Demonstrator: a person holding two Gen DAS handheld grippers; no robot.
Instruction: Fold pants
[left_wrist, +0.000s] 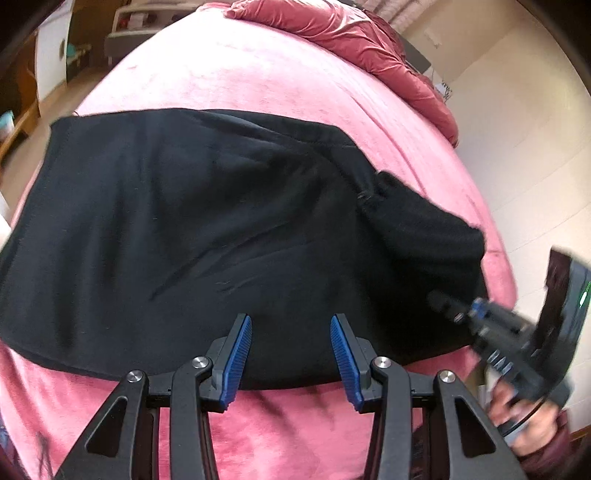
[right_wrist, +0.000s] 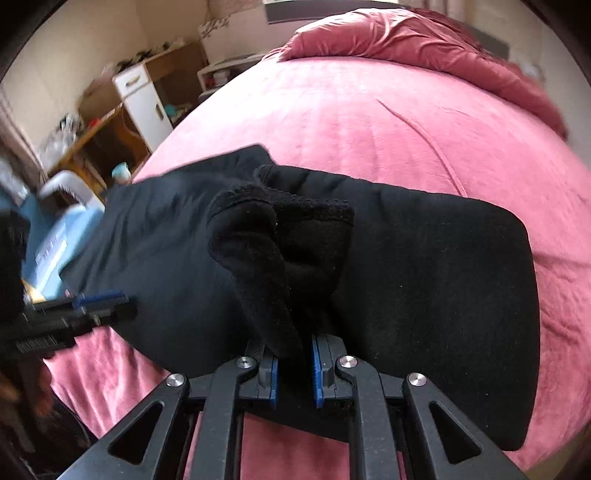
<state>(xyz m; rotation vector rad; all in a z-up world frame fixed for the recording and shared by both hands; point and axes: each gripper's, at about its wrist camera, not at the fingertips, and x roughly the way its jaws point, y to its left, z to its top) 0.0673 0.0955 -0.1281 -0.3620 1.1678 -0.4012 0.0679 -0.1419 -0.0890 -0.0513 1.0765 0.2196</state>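
The black pants (left_wrist: 207, 236) lie spread across the pink bedspread (left_wrist: 258, 88), just ahead of both grippers, already doubled into a broad dark slab, which suggests the legs are laid one over the other so that the next fold can shorten the length. The left gripper (left_wrist: 291, 354) hangs just above the near edge of the cloth with its blue pads (left_wrist: 238, 360) well apart and nothing between them; held that way, it looks ready either to pin the near edge down or to take a fresh hold, and the wide gap gives room for the thick doubled fabric. To its right, the right gripper (left_wrist: 448, 308) reaches in at the bunched end of the garment. In its own view the right gripper (right_wrist: 294, 369) has its jaws drawn close on a gathered flap (right_wrist: 266, 258) of the pants, a stitched hem edge showing just beyond the tips; the cloth rises into a peak between the jaws, so this end is lifted off the bed while the rest lies flat. Lifting by a pinched corner probably serves to carry that end over toward the far side of the left gripper (right_wrist: 101, 301), seen off to its left. A rumpled red duvet (right_wrist: 424, 40) sits well beyond both, out of the way of the fold.
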